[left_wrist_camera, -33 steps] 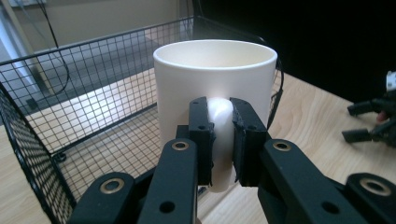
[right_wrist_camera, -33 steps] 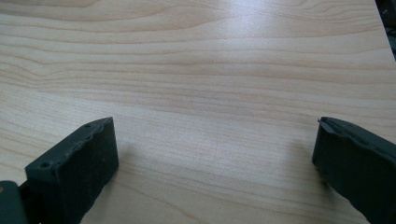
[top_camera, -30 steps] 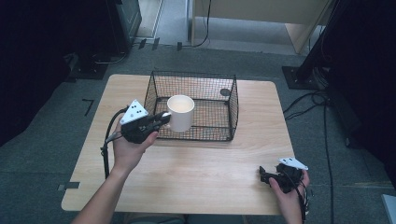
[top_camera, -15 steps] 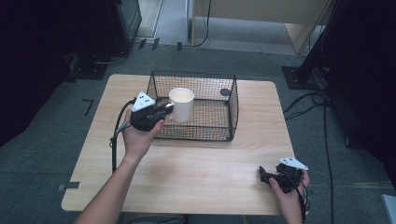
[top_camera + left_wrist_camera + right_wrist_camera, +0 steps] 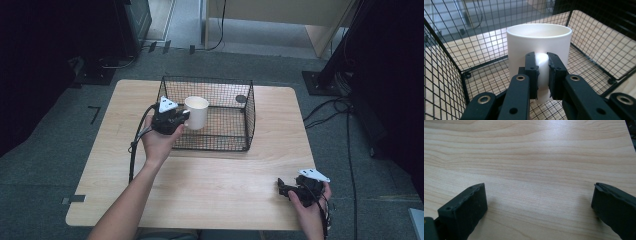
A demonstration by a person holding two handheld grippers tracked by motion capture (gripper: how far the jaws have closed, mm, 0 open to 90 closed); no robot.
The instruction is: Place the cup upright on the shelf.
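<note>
Resting on the near right part of the wooden table (image 5: 210, 185), the right gripper (image 5: 284, 189) lies in the person's right hand (image 5: 307, 197). Its jaws stand wide apart and released, with bare wood grain between them in the right gripper view.

Farther in and to the left, the left hand (image 5: 159, 142) carries the left gripper (image 5: 186, 116) at the left wall of the black wire basket (image 5: 247, 107). A black cable trails from this gripper down past the forearm. The jaws are clenched on the handle of the white mug (image 5: 196, 112); in the left gripper view the two pads (image 5: 531, 72) press on either side of the handle, with no gap visible.

The white mug (image 5: 539, 46) is upright, with its opening facing up, and it sits inside the basket, in its left half. Whether its base touches the basket floor cannot be told.

The basket stands on the far half of the table, open at the top. A small dark round item (image 5: 241, 99) lies near its far right corner.
</note>
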